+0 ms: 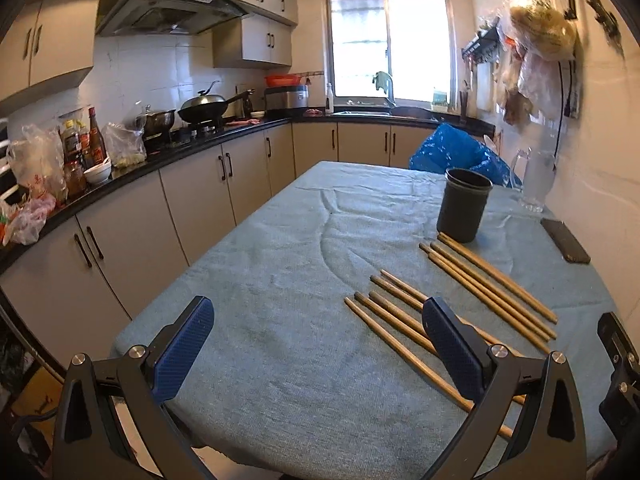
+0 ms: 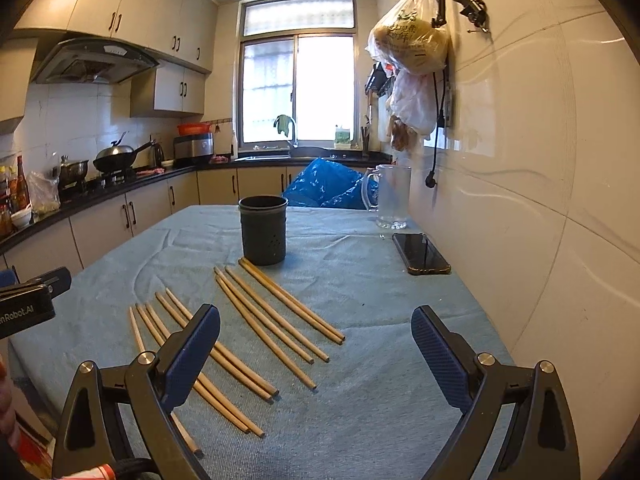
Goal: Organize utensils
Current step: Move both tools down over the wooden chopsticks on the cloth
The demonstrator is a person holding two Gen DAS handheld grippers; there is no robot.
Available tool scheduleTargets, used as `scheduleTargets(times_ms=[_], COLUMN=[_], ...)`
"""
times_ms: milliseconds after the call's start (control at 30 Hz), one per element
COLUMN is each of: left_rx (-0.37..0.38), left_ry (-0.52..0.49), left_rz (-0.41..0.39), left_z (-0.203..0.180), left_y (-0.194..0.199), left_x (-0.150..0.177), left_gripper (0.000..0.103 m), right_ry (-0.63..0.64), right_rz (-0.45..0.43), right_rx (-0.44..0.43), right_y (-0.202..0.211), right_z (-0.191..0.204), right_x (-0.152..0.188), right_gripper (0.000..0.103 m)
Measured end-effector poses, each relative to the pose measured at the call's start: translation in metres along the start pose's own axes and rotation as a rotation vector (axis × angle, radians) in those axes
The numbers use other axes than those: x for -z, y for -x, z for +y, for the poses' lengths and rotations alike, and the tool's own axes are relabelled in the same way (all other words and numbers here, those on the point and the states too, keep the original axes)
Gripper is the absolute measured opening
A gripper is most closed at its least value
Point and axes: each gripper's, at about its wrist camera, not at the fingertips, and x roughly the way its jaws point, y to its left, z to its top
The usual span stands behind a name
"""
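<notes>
Several wooden chopsticks lie in two loose groups on the blue-grey tablecloth: a near group (image 2: 208,360) (image 1: 396,320) and a far group (image 2: 280,316) (image 1: 492,288). A dark cylindrical utensil holder (image 2: 263,230) (image 1: 464,206) stands upright just behind the far group; no utensils show above its rim. My left gripper (image 1: 316,344) is open and empty above the cloth, left of the chopsticks. My right gripper (image 2: 316,356) is open and empty above the near ends of the chopsticks. Part of the right gripper shows at the edge of the left wrist view (image 1: 620,376).
A black phone (image 2: 420,254) (image 1: 566,240) lies near the right wall. A glass mug (image 2: 390,196) and a blue bag (image 2: 328,186) stand at the table's far end. A kitchen counter (image 1: 160,160) with a wok runs along the left. Plastic bags (image 2: 412,40) hang on the wall.
</notes>
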Motion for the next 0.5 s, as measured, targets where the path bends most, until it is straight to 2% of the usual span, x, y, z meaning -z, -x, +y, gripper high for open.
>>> scheduleTargets(times_ms=[500], left_rx=[0.029], left_ry=[-0.019], left_rz=[0.101], left_z=[-0.012], left_y=[-0.022], left_x=[0.006], left_gripper=[0.103], right_ry=[-0.001], right_rz=[0.03], right_rx=[-0.011], right_y=[-0.016], right_z=[0.0], right_x=[0.005], right_gripper=[0.099])
